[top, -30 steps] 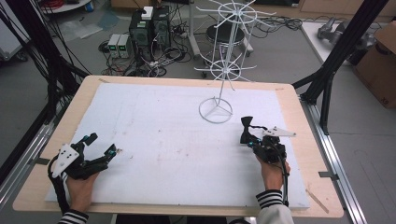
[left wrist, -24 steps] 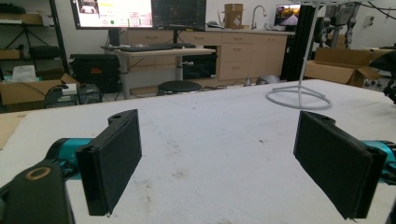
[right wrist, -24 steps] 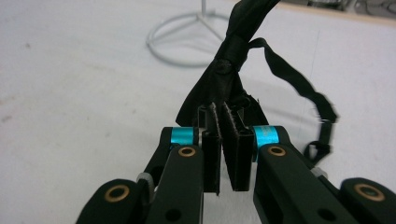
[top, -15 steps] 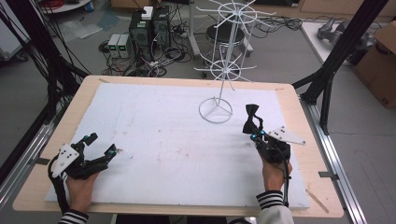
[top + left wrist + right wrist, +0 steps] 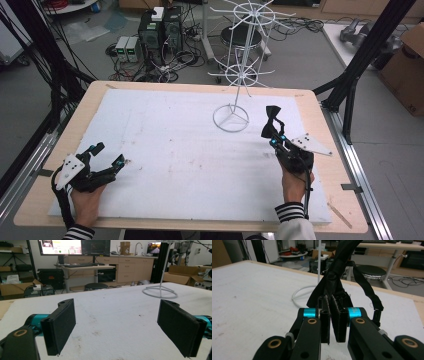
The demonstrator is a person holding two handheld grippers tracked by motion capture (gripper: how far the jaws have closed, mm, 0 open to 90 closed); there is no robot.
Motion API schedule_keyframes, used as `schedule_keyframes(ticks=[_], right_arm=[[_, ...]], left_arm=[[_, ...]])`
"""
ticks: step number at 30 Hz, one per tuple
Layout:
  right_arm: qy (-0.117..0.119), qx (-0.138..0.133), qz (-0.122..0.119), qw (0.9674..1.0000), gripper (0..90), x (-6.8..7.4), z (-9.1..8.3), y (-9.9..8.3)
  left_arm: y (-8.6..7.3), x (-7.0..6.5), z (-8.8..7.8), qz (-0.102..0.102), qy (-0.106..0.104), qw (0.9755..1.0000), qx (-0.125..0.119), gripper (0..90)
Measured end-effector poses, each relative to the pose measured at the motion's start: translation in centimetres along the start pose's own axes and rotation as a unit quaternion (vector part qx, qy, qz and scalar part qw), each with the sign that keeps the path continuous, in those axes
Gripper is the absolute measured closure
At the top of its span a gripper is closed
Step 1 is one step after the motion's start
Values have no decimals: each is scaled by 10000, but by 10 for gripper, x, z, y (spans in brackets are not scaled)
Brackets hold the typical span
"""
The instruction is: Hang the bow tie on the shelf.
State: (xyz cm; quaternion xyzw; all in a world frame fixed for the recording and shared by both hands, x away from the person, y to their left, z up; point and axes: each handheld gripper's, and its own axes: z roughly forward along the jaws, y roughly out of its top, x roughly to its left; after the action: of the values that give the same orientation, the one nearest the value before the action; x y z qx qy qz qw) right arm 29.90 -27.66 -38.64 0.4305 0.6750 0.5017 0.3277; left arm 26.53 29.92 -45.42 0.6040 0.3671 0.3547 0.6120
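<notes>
The right gripper [image 5: 270,131] pinches a black bow tie [image 5: 272,114] just beside the wire rack's [image 5: 231,118] base, lifted probably for hanging; the left gripper [image 5: 106,158] rests wide open on the table [image 5: 165,150], idle.

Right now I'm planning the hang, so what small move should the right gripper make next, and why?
Probably carry it toward the white wire rack: the right gripper is shut on the black fabric bow tie, lifted above the white table cover, short of the rack's arms.
</notes>
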Motion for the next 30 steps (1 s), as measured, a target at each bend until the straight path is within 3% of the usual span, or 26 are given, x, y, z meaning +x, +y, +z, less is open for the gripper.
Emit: schedule_keyframes(ticks=[16,30], right_arm=[[139,-559,43,9983,858,9,0,32],[309,-727,-72,9969,858,23,7,57]], left_arm=[[0,0,0,-15,-2,10000,5,154],[0,0,0,-16,-1,10000,1,154]])
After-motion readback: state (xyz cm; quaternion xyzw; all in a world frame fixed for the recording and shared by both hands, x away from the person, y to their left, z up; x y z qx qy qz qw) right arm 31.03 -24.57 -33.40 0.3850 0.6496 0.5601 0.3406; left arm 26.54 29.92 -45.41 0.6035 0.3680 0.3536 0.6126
